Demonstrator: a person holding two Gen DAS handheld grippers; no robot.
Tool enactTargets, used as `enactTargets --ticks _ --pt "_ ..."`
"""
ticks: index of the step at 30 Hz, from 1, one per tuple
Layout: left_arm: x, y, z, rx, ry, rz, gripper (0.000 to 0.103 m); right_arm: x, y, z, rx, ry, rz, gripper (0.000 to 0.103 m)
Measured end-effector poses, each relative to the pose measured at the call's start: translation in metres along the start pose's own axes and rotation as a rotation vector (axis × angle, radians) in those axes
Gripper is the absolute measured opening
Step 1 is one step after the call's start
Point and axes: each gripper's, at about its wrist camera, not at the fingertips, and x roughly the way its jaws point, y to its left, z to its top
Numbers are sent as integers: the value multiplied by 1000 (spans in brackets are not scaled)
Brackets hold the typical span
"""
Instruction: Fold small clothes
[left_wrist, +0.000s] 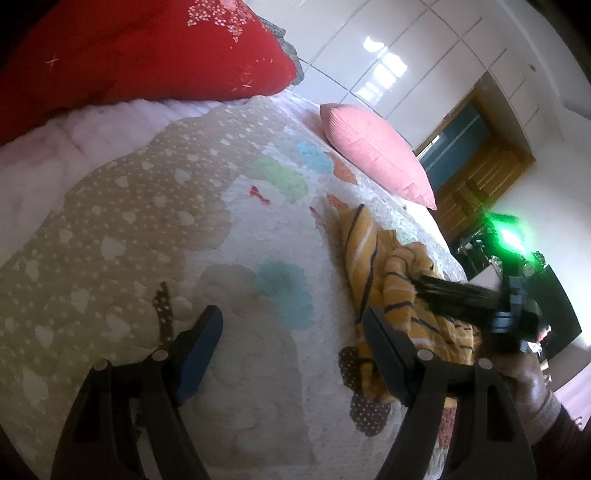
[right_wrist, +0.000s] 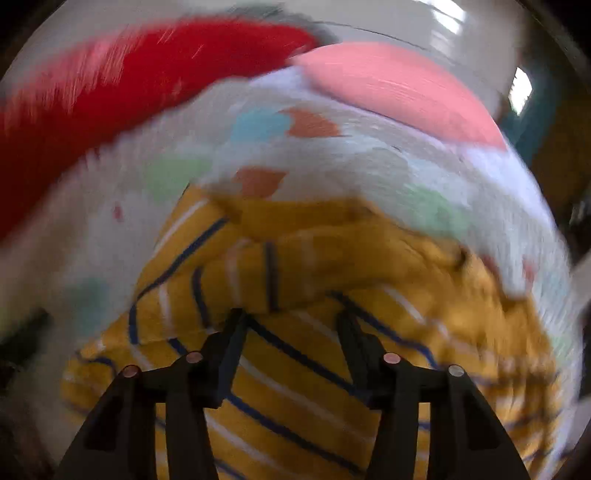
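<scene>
A mustard-yellow garment (left_wrist: 369, 251) with navy and white stripes lies crumpled on the patchwork quilt (left_wrist: 147, 221), near the bed's right edge. My left gripper (left_wrist: 291, 314) hovers open over the bare quilt with nothing between its blue pads; its right finger overlaps the garment's left edge in the picture. The right gripper's dark fingers (left_wrist: 454, 295) reach in from the right, blurred, over the garment's middle. In the right wrist view the right gripper (right_wrist: 291, 315) points down at the garment (right_wrist: 295, 376), its jaws apart, striped cloth showing in the gap, nothing visibly pinched.
A big red pillow (left_wrist: 147, 51) lies at the head of the bed and a pink cushion (left_wrist: 376, 155) sits beyond the garment. White wardrobe doors (left_wrist: 406, 55) stand behind. A person's hand and sleeve (left_wrist: 532, 380) come in at the lower right, past the bed's edge.
</scene>
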Motion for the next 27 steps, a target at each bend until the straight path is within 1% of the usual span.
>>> enactTargets --ticks 1,2,3,5,6,8,10,12,13,14,16,18,21,24,27 --pt "-1 1 1 -2 -2 -3 77 10 13 8 -49 15 -41 54" --pt "-2 2 2 -5 -5 -5 77 16 23 19 -74 8 -62 54" --pt "-3 4 2 -8 -9 -5 77 20 28 33 -72 -3 -41 54" --pt "-6 7 4 -14 -16 -2 77 26 29 50 -46 3 32 54" --pt "-7 9 4 -16 -20 2 77 36 33 61 -36 36 72 54" --pt "-9 13 6 -25 -23 9 77 43 45 70 -29 58 79 54" --pt "-11 17 6 -36 -25 10 77 41 50 77 -20 51 154 54" --pt "-13 19 6 -39 -29 12 77 24 58 80 -21 -9 206 54" --pt "-14 19 6 -41 -31 13 77 8 63 78 -22 -51 245 56" --pt "-15 20 6 -44 -33 13 77 -4 65 76 -15 -71 244 58" --pt "-15 21 7 -49 -33 15 77 -26 67 65 0 -97 243 60" --pt "-16 23 9 -57 -35 17 77 -45 67 44 -16 -105 235 60" --pt "-20 27 11 -72 -50 32 77 -63 77 6 -100 -87 226 60" --pt "-26 32 13 -87 -75 70 77 -76 93 -30 -184 -80 229 60" --pt "-29 39 14 -117 -91 91 77 -80 117 -61 -307 -102 169 60"
